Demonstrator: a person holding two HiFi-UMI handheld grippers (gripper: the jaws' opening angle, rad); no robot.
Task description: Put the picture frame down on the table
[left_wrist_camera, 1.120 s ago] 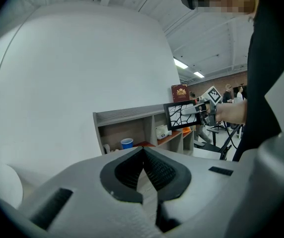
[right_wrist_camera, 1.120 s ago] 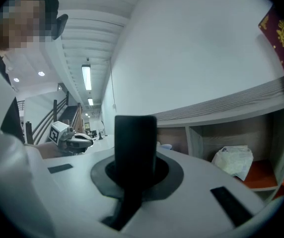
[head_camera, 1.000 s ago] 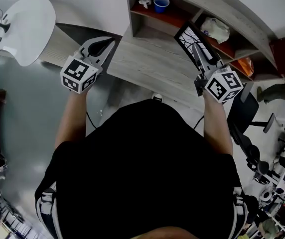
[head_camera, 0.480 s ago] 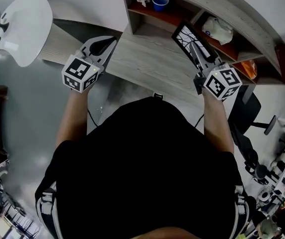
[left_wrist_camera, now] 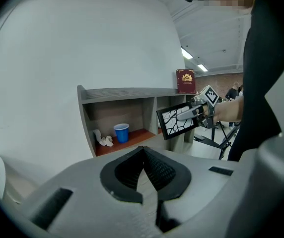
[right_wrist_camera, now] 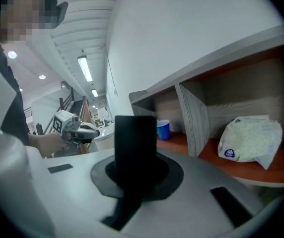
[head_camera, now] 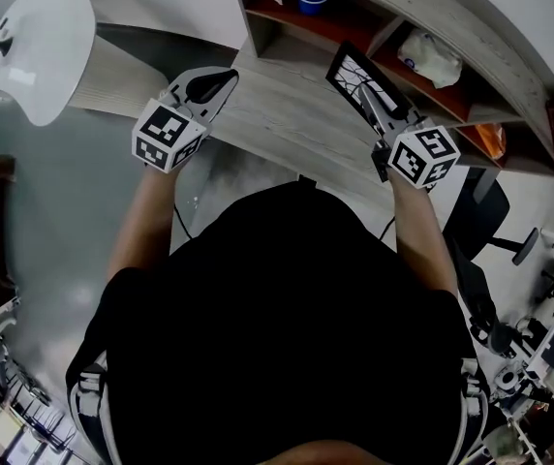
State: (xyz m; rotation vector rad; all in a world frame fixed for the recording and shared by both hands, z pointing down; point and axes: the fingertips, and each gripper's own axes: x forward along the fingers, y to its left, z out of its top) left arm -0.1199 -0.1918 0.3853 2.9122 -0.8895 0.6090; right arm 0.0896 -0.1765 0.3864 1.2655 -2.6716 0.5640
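Head view: records both hands lower and further in over the surface (head_camera: 282,114) than a second ago, with the picture frame (head_camera: 350,71) brought down a little in front of the shelf (head_camera: 327,33); reads that as the lowering under way, not finished. Finds the frame tilted, patterned face up, pinched at its near edge by the right tongs (head_camera: 376,103), clamped tight on it; cannot tell contact with the surface from here, likely just above it. Places the left tongs (head_camera: 227,76) over the near left part of the surface, well apart from the frame. Left gripper view: shows those tongs closed tip to tip on nothing; beyond them, catches the frame in the air before the shelf, apart from the wood below. Logs a blue cup (left_wrist_camera: 121,132) and crumpled paper (left_wrist_camera: 104,141) in the left bay, a red book (left_wrist_camera: 185,81) on top. Right gripper view: meets the frame as a dark slab upright between the jaws; spots a white bag (right_wrist_camera: 251,138) in the right bay. Judges the wood under the frame free of clutter; flags only the shelf divider (head_camera: 385,33) and lower board close behind as something to knock while laying the frame flat.
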